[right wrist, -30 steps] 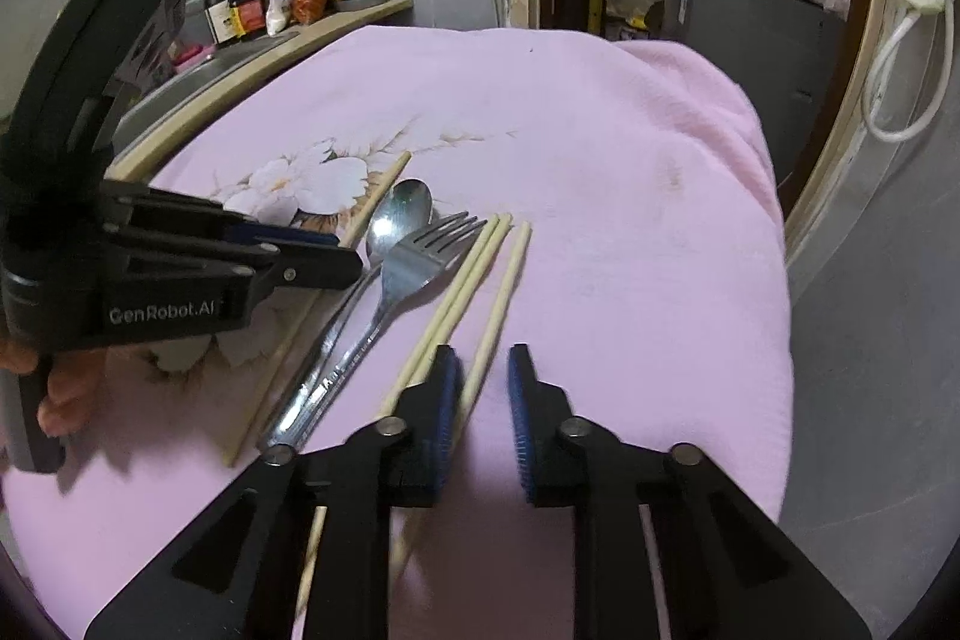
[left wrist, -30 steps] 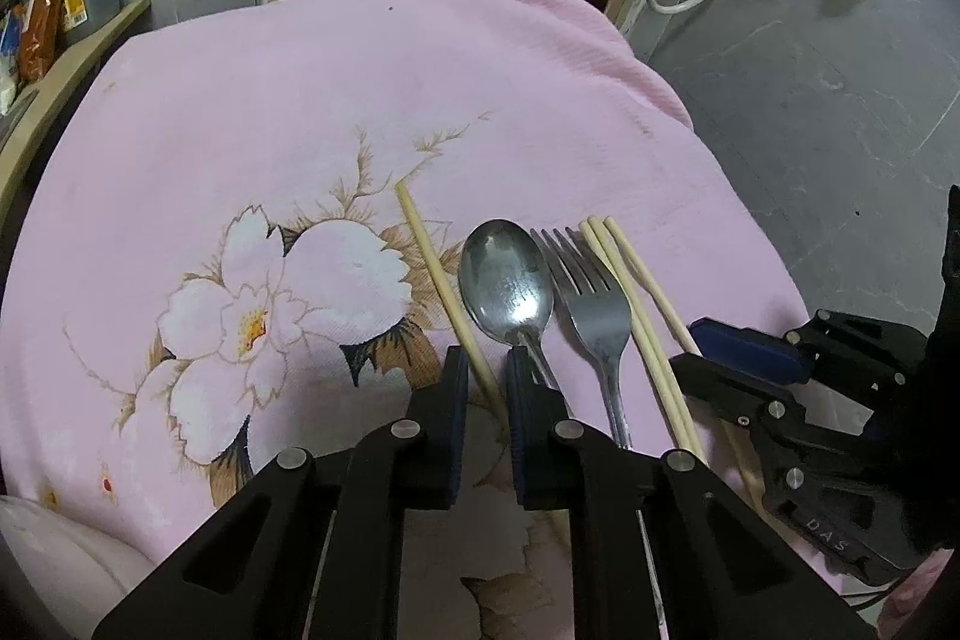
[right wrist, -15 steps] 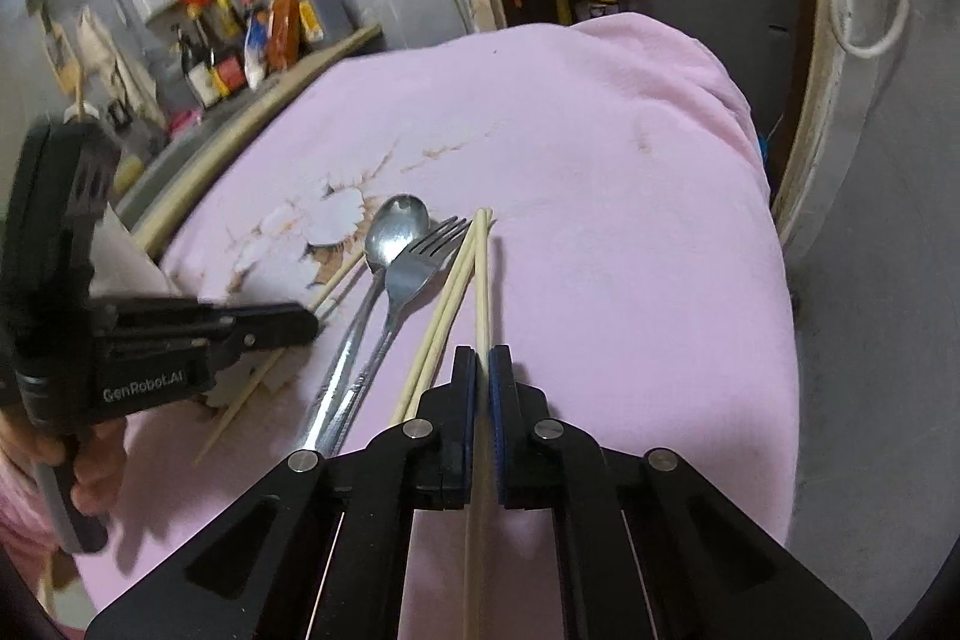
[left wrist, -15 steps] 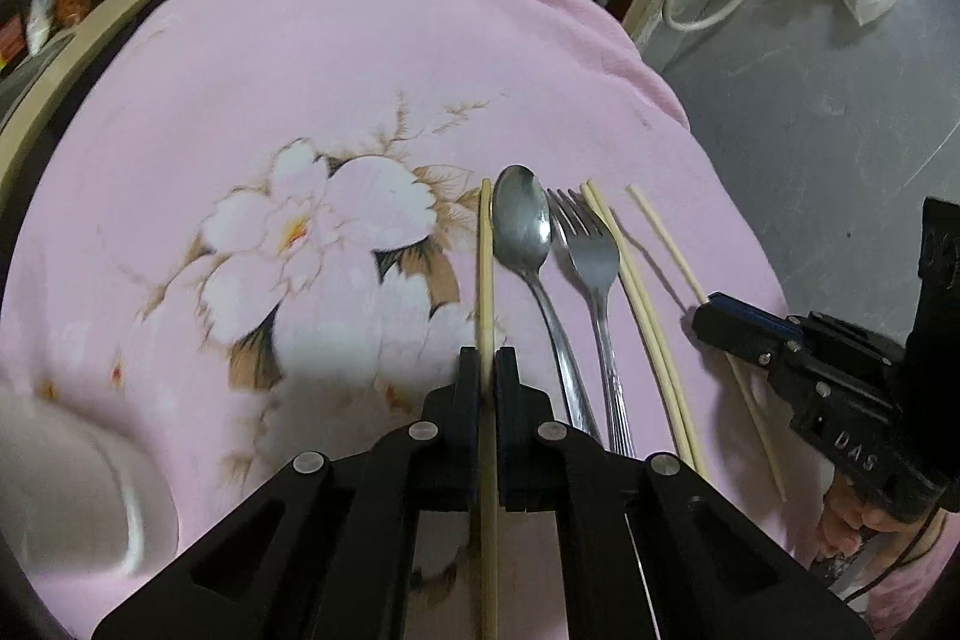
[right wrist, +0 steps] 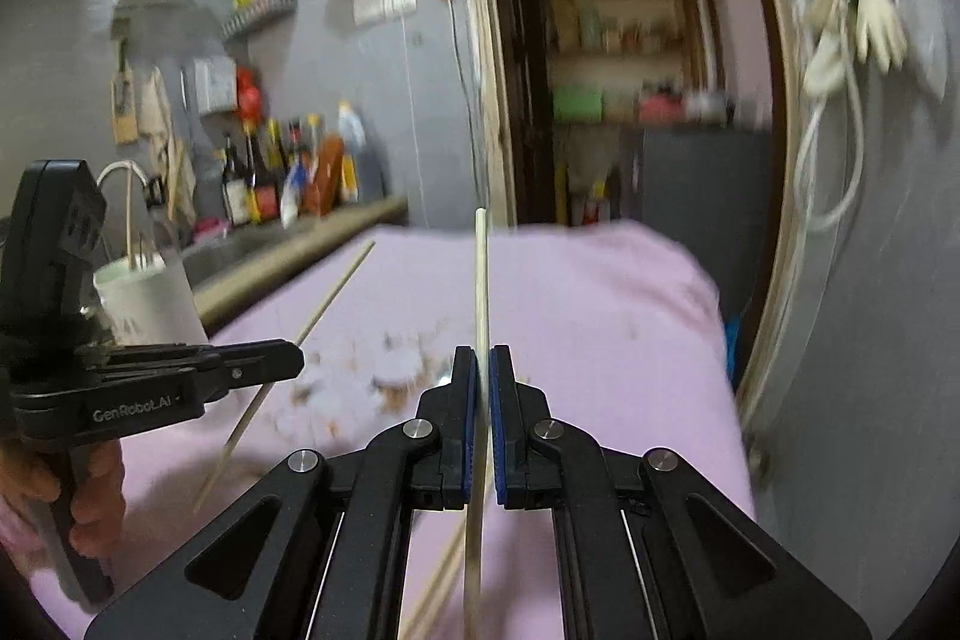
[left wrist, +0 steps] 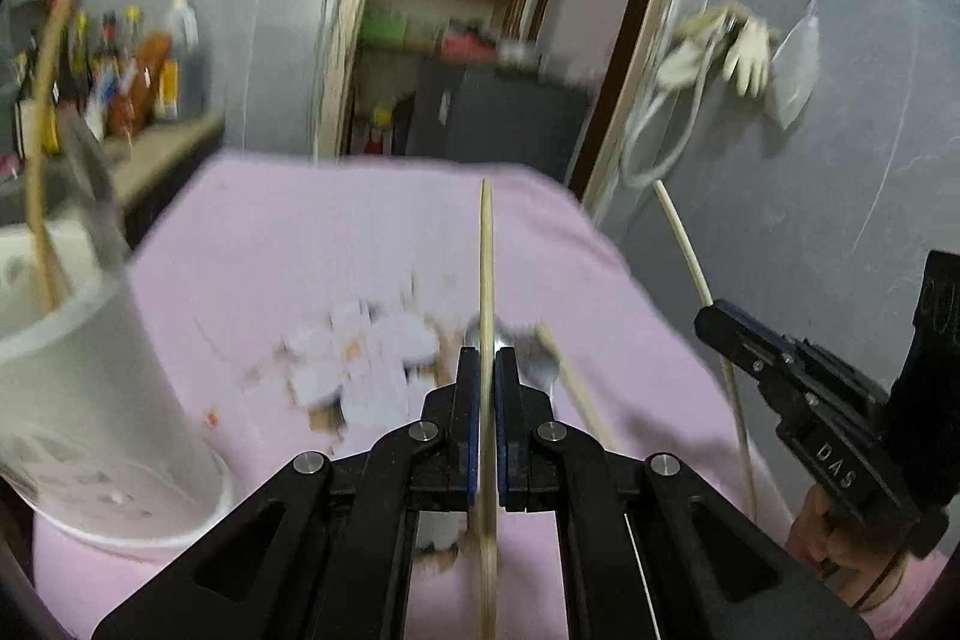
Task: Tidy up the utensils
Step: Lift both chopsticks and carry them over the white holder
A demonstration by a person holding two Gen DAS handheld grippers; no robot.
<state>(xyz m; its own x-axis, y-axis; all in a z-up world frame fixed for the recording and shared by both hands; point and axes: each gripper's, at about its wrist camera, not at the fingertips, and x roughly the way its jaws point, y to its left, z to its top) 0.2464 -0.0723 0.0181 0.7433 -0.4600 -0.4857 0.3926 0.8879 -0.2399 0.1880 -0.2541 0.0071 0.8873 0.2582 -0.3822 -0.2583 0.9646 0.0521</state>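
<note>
In the left wrist view, a tall white cylindrical utensil holder [left wrist: 90, 400] fills the left edge of the frame, standing on the pink flower-printed cloth [left wrist: 300, 244]; a pale wooden stick [left wrist: 37, 148] and what looks like a metal utensil already lean inside it. At the lower centre, the left gripper [left wrist: 487, 370] has its blue-padded fingers pressed together on a pale wooden chopstick [left wrist: 486, 250], whose long axis runs straight up the frame, away from the camera and lifted above the cloth. Just behind the fingertips lie a metal spoon and fork [left wrist: 540, 367], blurred, with another loose chopstick [left wrist: 576, 388] beside them on the cloth. At the right edge, the right gripper [left wrist: 714, 322] pinches a second pale chopstick [left wrist: 684, 238], which slants toward the upper centre.

In the right wrist view, the holder [right wrist: 150, 298] sits small at the far left, behind the left gripper [right wrist: 288, 358], whose chopstick [right wrist: 324, 304] angles toward the upper right. The right gripper's own chopstick [right wrist: 480, 280] rises straight from its closed fingers at centre.

The holder lies to the left of both tools, and the left gripper appears much nearer to it. Each chopstick probably needs tipping upright and carrying leftward over the rim.
</note>
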